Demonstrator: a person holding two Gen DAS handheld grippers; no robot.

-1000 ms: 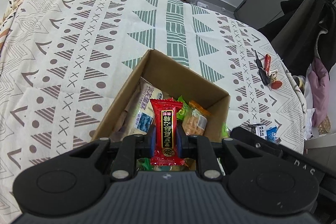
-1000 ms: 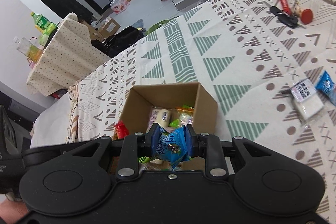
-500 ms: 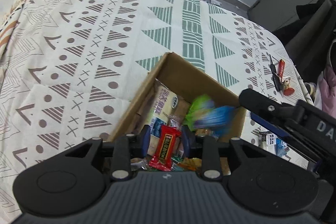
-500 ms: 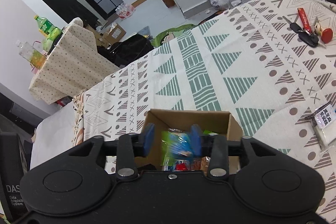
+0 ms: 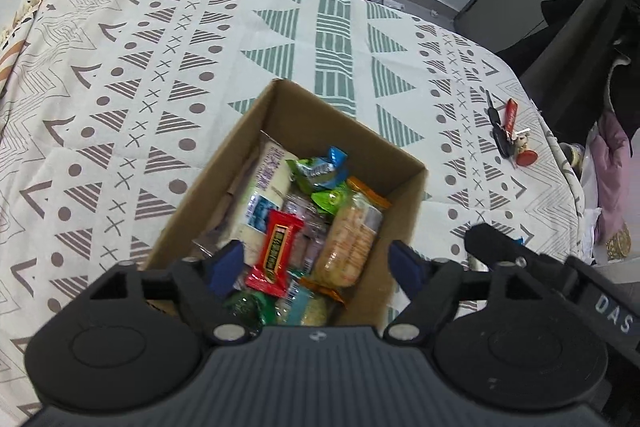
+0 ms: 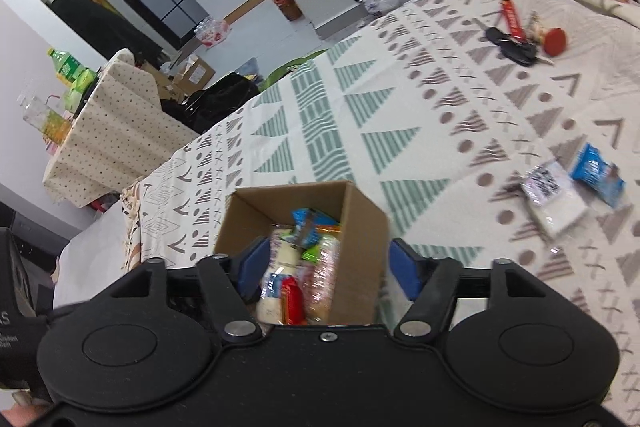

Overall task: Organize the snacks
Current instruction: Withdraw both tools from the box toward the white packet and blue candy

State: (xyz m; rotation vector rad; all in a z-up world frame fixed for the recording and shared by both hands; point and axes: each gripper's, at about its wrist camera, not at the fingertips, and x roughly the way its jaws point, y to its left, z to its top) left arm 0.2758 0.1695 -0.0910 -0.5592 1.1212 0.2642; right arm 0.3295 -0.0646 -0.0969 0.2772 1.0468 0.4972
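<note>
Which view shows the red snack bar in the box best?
The left wrist view: the red snack bar lies whole on top inside the cardboard box. The right wrist view shows only a blurred red sliver.

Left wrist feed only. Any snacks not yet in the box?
Observer: Yes. The right wrist view shows a white packet and a blue packet lying on the cloth, right of the box.
Operator: Right gripper holding anything?
Observer: No. The right gripper is open, with nothing gripped between its fingers.
</note>
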